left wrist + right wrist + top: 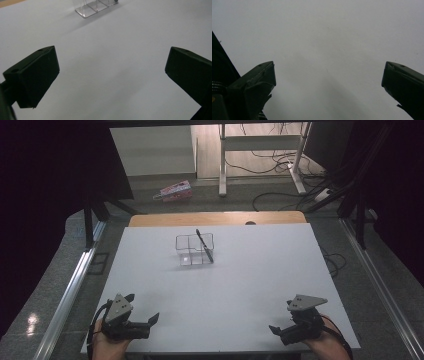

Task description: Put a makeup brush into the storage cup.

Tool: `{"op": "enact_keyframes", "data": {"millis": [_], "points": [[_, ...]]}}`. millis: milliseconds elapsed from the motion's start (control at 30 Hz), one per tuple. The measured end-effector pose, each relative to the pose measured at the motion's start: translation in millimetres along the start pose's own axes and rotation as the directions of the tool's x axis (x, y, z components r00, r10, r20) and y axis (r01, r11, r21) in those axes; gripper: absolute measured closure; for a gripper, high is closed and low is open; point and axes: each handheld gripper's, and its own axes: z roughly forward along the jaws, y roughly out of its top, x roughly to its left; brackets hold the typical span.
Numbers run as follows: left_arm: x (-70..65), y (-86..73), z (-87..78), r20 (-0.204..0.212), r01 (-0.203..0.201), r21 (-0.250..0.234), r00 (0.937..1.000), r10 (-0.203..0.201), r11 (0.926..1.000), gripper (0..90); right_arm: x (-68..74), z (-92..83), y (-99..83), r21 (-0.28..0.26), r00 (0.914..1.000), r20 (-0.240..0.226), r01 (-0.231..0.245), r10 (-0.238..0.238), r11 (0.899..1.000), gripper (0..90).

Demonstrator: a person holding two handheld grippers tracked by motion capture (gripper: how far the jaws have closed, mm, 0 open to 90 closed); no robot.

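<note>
White desk (260, 280): left gripper (145, 309) and right gripper (280, 319) at near corners, jaws apart, empty, parked clear of organizer (194, 249) holding pen (204, 246) mid-desk.

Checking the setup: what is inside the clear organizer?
A black pen leans in the clear organizer, tip down in its right side, top sticking out behind. The other compartments look empty; the walls' glare blurs their floors.
</note>
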Motion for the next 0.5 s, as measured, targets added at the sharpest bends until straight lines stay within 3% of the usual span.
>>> {"op": "enact_keyframes", "data": {"millis": [500], "points": [[-2.8, -12.4, -8.4, -0.009, 0.015, 0.014, 0.9999, -0.015, 0.9998, 0.0, 0.0, 0.5, -0.2, 0.003, 1.0000, 0.000, 0.004, -0.004, 1.000, 0.0]]}}
